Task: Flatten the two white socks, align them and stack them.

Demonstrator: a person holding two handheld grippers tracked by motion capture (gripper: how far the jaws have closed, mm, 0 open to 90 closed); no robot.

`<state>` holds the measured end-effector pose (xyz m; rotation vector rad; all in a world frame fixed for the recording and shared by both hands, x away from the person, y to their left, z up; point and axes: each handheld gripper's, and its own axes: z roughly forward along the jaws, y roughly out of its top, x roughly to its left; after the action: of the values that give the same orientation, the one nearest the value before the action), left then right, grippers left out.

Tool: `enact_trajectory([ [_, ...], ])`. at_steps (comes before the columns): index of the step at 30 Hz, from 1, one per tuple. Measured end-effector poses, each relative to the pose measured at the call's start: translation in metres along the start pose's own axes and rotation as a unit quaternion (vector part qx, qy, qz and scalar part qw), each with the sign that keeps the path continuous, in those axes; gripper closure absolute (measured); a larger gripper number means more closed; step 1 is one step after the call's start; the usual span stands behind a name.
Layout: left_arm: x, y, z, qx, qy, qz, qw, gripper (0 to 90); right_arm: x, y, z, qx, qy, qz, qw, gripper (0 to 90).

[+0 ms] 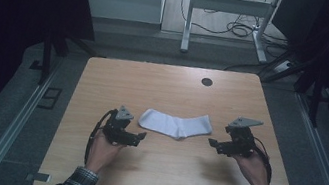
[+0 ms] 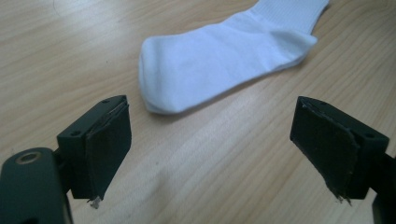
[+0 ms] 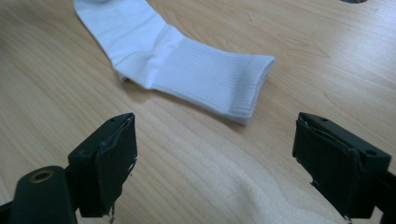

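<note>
A white sock (image 1: 176,124) lies flat on the wooden table (image 1: 158,177), bent at the heel. Its toe end (image 2: 187,74) points toward my left gripper (image 1: 141,136), whose jaws stand wide apart with nothing between them, a short way from the toe. The ribbed cuff (image 3: 219,84) faces my right gripper (image 1: 211,143), which is open too and holds nothing, just short of the cuff. In each gripper view the sock lies ahead of the black pads (image 2: 109,149) (image 3: 116,158), apart from them. Both grippers hover low over the table, one at each side of the sock.
A round dark cable hole (image 1: 207,82) sits near the table's far edge. Beyond the table stand a white desk frame (image 1: 226,11) and loose cables on the floor. Dark stands flank the table on both sides.
</note>
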<state>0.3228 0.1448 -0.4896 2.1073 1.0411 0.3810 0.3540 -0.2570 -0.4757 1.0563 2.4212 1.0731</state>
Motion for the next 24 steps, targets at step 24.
enact_trajectory([
  [24, -0.012, -0.061, -0.007, 0.015, -0.005, 0.0, 0.9999, 12.5, 0.021, -0.048, -0.005, 0.033, 0.008, -0.02, 0.9992, 7.9],
])
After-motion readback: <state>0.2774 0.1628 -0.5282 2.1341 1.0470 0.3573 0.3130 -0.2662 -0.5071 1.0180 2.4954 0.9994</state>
